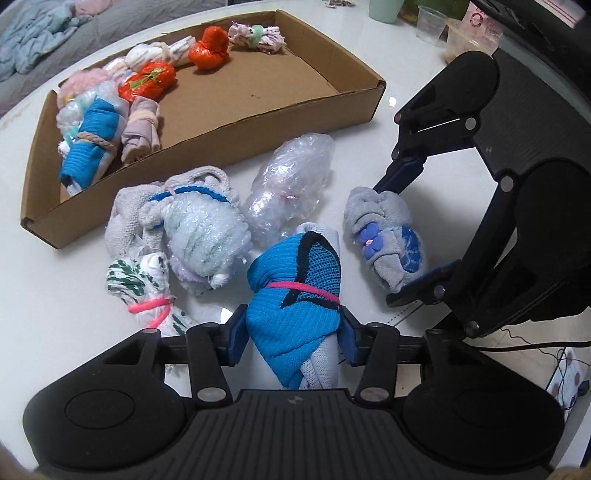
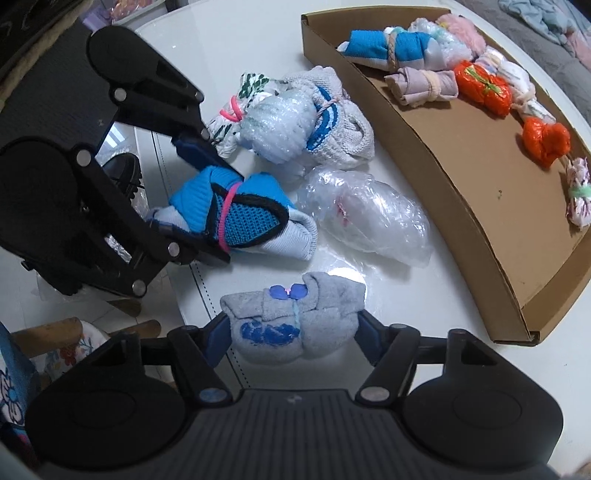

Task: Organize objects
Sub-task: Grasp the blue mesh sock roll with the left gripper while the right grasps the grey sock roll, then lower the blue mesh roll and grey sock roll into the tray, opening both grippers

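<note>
My left gripper (image 1: 293, 334) is shut on a blue knit bundle (image 1: 295, 295) tied with a pink band, on the white table; it also shows in the right wrist view (image 2: 240, 210). My right gripper (image 2: 293, 338) is shut on a grey sock bundle (image 2: 295, 325) with a blue bow, seen in the left wrist view (image 1: 384, 240) too. A cardboard box (image 1: 236, 122) beyond holds several tied bundles along its far wall. Loose on the table lie a clear bubble-wrap bundle (image 1: 288, 184), a grey-and-bubble-wrap bundle (image 1: 192, 225) and a green-patterned white bundle (image 1: 140, 291).
Plastic cups (image 1: 430, 26) and a bag stand at the table's far right corner. A bed with blue cloth (image 1: 40, 29) lies beyond the table. The table's edge and a floral chair (image 2: 55, 350) show below left in the right wrist view.
</note>
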`<action>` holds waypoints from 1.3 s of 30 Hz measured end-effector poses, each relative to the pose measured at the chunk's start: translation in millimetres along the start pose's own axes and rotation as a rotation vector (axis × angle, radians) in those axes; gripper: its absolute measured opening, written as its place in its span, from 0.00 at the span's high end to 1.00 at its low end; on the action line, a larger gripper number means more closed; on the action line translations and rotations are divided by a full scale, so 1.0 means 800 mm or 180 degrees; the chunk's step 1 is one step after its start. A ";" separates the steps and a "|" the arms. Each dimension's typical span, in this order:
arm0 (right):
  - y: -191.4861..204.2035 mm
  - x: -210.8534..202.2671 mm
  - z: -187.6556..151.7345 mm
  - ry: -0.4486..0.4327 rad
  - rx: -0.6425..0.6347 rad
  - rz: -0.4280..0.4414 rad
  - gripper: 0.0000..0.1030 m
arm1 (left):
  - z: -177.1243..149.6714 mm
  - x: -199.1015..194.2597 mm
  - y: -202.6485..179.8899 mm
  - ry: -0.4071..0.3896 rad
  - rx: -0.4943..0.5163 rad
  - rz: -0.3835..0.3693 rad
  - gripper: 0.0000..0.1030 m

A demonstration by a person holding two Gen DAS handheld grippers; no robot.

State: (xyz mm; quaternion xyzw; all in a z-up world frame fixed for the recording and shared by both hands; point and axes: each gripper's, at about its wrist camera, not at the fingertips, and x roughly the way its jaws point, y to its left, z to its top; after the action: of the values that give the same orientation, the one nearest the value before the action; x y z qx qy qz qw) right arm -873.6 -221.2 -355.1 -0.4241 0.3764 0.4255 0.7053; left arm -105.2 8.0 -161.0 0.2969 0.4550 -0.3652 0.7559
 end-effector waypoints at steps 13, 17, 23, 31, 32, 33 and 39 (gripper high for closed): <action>-0.027 -0.065 -0.024 -0.0342 0.0288 0.0047 0.40 | 0.005 -0.057 -0.007 0.0086 0.0087 -0.0310 0.48; -0.047 -0.083 -0.010 -0.0677 0.0508 -0.0058 0.40 | 0.024 -0.086 0.007 -0.0169 -0.0002 -0.0366 0.48; -0.088 -0.113 -0.005 -0.1057 0.0679 -0.0348 0.40 | 0.078 -0.102 0.034 -0.0509 -0.0120 -0.0122 0.48; -0.141 -0.129 0.020 -0.1351 0.0950 -0.0598 0.40 | 0.160 -0.080 0.078 -0.0652 -0.0103 0.0078 0.48; -0.147 -0.126 0.024 -0.1309 0.0935 -0.0637 0.40 | 0.170 -0.075 0.082 -0.0662 -0.0083 0.0076 0.48; -0.153 -0.124 0.026 -0.1260 0.0917 -0.0676 0.40 | 0.178 -0.067 0.085 -0.0676 -0.0057 0.0090 0.48; -0.194 -0.089 0.058 -0.1066 0.0858 -0.0704 0.40 | 0.210 -0.016 0.094 -0.0487 0.0049 0.0109 0.48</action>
State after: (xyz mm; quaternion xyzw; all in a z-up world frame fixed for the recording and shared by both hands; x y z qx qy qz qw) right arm -748.0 -242.2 -231.7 -0.2884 0.2589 0.3559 0.8504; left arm 32.2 -77.8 -71.8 0.2816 0.3880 -0.3773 0.7923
